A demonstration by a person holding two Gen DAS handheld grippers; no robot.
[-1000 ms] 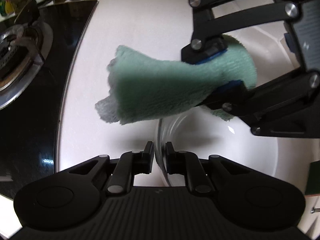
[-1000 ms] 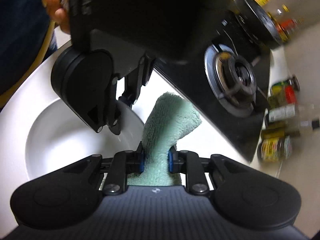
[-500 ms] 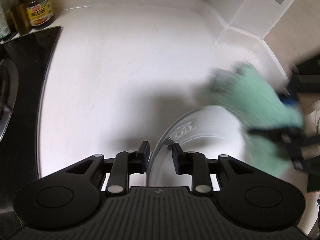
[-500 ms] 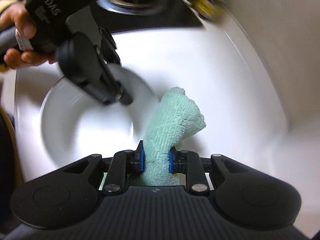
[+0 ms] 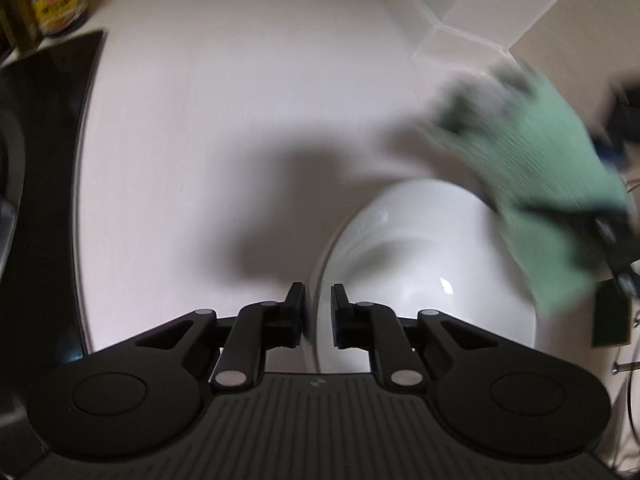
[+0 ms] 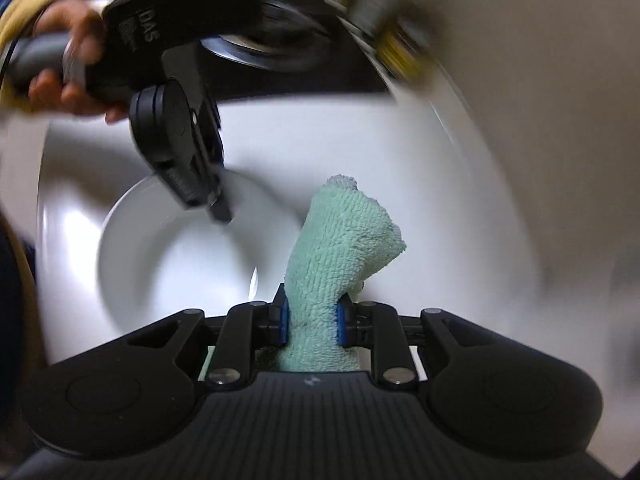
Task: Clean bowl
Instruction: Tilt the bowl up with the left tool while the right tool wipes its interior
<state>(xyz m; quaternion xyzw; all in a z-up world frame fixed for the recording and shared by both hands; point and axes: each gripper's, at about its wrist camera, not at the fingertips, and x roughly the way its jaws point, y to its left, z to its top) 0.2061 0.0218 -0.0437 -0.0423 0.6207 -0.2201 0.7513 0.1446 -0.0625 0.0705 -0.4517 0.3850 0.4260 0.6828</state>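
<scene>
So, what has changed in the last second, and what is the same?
The green terry cloth, in front of the left camera a second ago, has swung off to that view's right, past the white ceramic bowl. The stove has nearly left the view. Unchanged: the right gripper clamps the cloth, the left gripper grips the bowl's rim.

The left gripper (image 6: pixel 218 204) body bears white letters reading "DAS".
</scene>
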